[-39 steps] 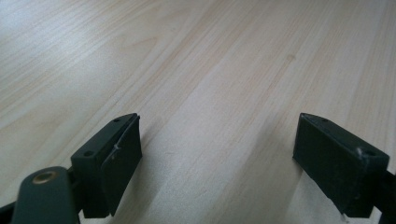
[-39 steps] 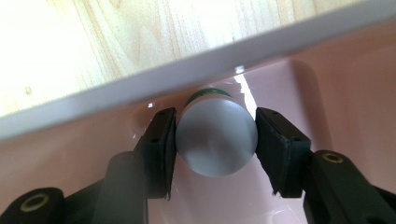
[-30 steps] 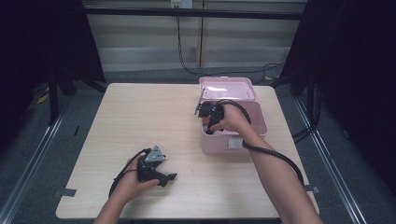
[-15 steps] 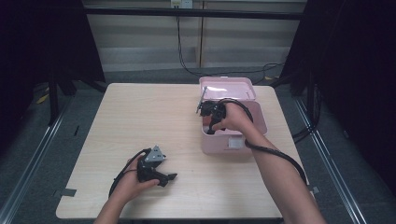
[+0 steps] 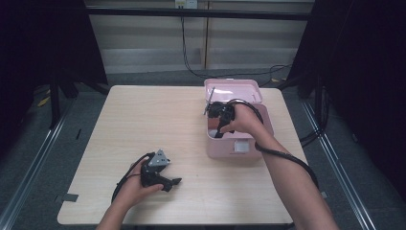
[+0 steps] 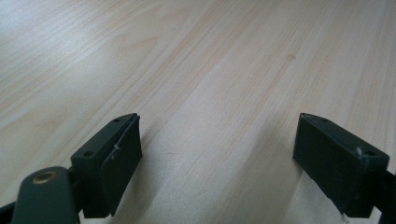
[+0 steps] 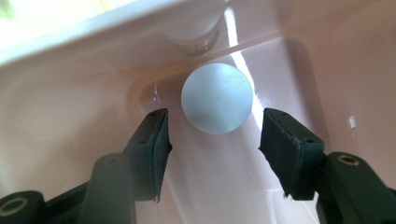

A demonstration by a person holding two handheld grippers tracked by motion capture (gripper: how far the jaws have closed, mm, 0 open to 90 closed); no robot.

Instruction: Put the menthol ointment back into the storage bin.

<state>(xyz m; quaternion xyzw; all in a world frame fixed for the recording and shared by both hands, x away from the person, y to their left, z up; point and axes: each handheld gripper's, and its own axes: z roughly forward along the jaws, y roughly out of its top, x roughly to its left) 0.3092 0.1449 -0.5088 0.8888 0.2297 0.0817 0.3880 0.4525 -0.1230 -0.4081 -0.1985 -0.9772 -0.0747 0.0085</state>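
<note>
A pink box (image 5: 239, 149) stands open on the right half of the wooden table (image 5: 143, 120), its lid (image 5: 233, 91) tipped back. My right gripper (image 5: 218, 125) reaches down into the box. In the right gripper view a pale, whitish ball (image 7: 217, 98) lies on the pink floor against the far wall. It sits just past the tips of my right gripper (image 7: 215, 117). Those jaws have just been opening, and the pads stand clear of the ball on both sides. My left gripper (image 5: 171, 182) rests on the table at the front left. It (image 6: 218, 121) is open over bare wood.
A black cable (image 5: 287, 160) trails from the right gripper along the forearm and off the table's right edge. Dark floor and metal rails surround the table. The table's left and middle show bare wood.
The right hand has hardly shifted inside the box. The left hand and its gripper have stayed where they were.
</note>
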